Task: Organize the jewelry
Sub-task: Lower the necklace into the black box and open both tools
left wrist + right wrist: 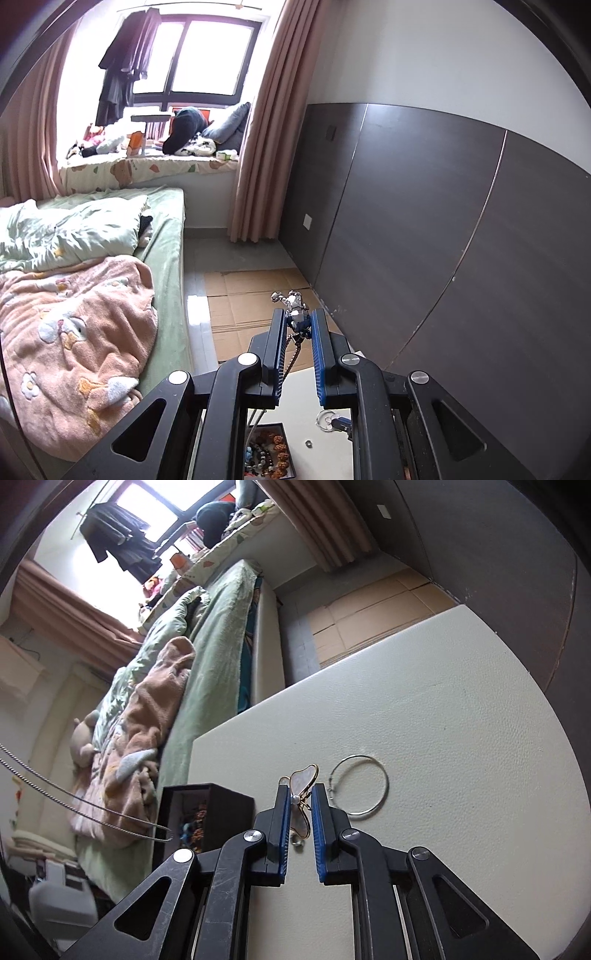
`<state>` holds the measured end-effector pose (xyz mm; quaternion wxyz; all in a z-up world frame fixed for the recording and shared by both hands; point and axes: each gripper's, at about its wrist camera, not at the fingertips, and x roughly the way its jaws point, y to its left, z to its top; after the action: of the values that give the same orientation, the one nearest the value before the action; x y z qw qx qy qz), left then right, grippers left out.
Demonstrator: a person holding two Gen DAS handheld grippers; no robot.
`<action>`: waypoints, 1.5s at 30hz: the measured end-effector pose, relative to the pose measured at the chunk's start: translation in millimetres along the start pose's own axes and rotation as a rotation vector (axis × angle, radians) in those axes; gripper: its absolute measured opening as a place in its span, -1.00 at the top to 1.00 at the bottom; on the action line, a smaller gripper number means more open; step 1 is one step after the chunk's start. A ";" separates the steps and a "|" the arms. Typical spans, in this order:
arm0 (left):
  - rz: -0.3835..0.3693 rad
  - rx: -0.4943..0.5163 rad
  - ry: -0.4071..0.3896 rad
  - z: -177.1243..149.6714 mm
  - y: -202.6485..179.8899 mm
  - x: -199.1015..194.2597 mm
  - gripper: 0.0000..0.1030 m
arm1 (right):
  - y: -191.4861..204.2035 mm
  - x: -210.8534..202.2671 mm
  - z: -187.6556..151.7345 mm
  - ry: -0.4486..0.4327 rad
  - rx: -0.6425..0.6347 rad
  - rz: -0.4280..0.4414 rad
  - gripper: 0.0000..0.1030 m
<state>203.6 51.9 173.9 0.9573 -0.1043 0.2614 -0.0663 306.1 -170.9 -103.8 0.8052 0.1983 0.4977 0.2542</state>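
My left gripper [298, 322] is shut on a silver pendant [295, 306] and holds it high above the table; its chain [291, 354] hangs down toward the black jewelry box [267, 452] holding several beaded pieces. The chain also shows in the right wrist view [74, 801], looping down to the box [221, 812]. My right gripper [300, 797] is shut on a gold-rimmed white butterfly brooch [304, 781] just above the cream table [443, 720]. A silver hoop [360, 786] lies right of it. A small ring [297, 843] lies under the fingers.
A small ring [308, 443] and a silver hoop piece [328, 421] lie on the table below my left gripper. A bed with green and pink bedding [74, 295] is to the left. A dark wall panel [443, 221] runs along the right. Cardboard [251, 299] covers the floor.
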 end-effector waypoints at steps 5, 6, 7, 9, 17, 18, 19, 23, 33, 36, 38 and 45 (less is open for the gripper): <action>0.021 -0.004 0.029 -12.4 8.5 12.2 0.74 | 23.1 -0.6 -4.7 -0.011 -0.051 0.050 0.75; 0.018 -0.007 0.042 -16.8 11.0 16.5 0.73 | 26.6 -0.3 -5.4 -0.012 -0.058 0.060 0.75; 0.014 -0.016 0.057 -21.8 14.0 21.2 0.73 | 30.0 -0.8 -6.1 -0.016 -0.067 0.069 0.75; 0.021 -0.032 0.085 -34.7 19.9 31.2 0.73 | 38.0 -1.7 -8.0 -0.024 -0.085 0.082 0.75; 0.049 -0.101 0.228 -101.4 46.0 87.4 0.73 | 49.0 -13.5 -11.0 -0.057 -0.114 0.117 0.75; 0.054 -0.107 0.244 -109.7 48.0 94.0 0.73 | 48.7 -14.5 -10.7 -0.061 -0.115 0.119 0.75; 0.058 -0.112 0.261 -118.2 49.3 100.5 0.73 | 48.8 -15.2 -10.5 -0.065 -0.115 0.119 0.75; 0.045 -0.172 0.326 -148.6 60.4 125.7 0.71 | 47.0 -16.7 -10.3 -0.069 -0.113 0.134 0.75; 0.129 -0.245 0.329 -176.6 88.4 136.6 -0.52 | 63.5 -5.6 -16.1 -0.042 -0.151 0.171 0.75; 0.164 -0.289 0.306 -177.8 106.2 131.7 -0.52 | 73.7 7.6 -17.2 -0.016 -0.161 0.184 0.75; 0.178 -0.338 0.304 -179.7 120.6 130.0 -0.52 | 82.6 17.6 -18.4 0.005 -0.173 0.201 0.75; 0.207 -0.384 0.281 -182.3 135.8 122.5 -0.52 | 85.2 35.6 -24.6 0.087 -0.201 0.150 -0.51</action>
<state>224.3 131.2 -71.0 0.8759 -0.2467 0.4088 0.0690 279.2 -80.2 -90.5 0.7775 0.1419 0.4878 0.3707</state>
